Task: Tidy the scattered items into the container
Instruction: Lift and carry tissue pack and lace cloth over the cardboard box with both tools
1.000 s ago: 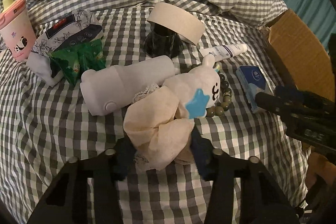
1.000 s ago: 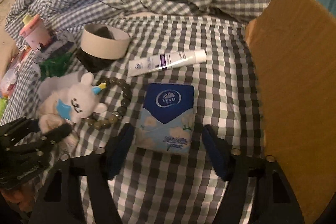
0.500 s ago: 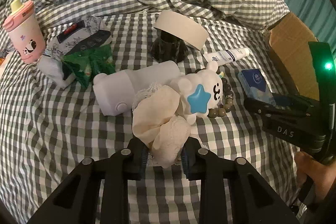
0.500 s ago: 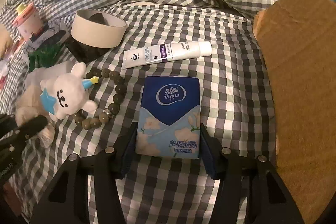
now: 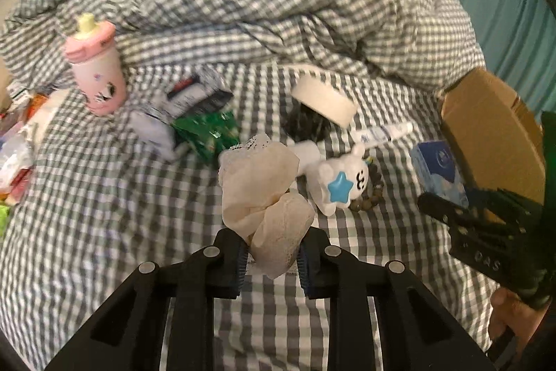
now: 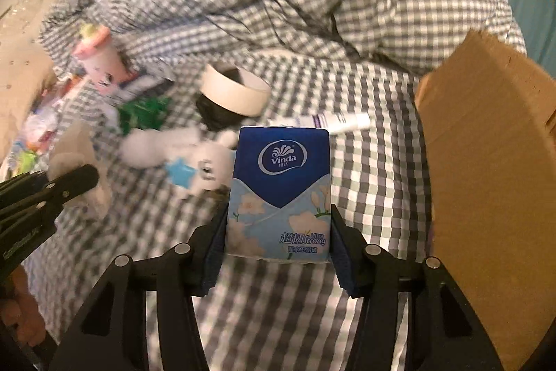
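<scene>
While your left tool (image 5: 272, 261) is clamped on a soft, crumpled cream cloth (image 5: 264, 193) with a lacy edge, your right tool (image 6: 278, 252) is clamped on the sides of a flat blue tissue pack (image 6: 279, 190) printed with pale flowers. Both things hang clear of the bed (image 5: 104, 197), which is covered in grey-and-white checked fabric, with a rumpled duvet (image 5: 278, 6) in the same check heaped along its far edge.

At the bed's right edge stands the brown cardboard box (image 6: 486, 179), its plain flap upright just beside the tissue pack; its inside is not in view.

Scattered across the middle of the bed you have a white plush toy (image 5: 342, 183) with a blue star, lying on a ring of dark round beads (image 5: 368, 200). Behind it lie a slim white tube (image 5: 385, 132) and a wide roll of beige tape (image 5: 323, 96) leaning on something dark. Toward the left are a crinkly green packet (image 5: 208, 134), a printed soft pack (image 5: 187, 103) touching it, and an upright pink cup (image 5: 97, 72) with a yellow spout. More wrappers (image 5: 17, 155), too blurred to tell apart, lie at the left edge.

The cloth hides part of a white rounded thing behind it, and each tool shows at the side of the other's view.
</scene>
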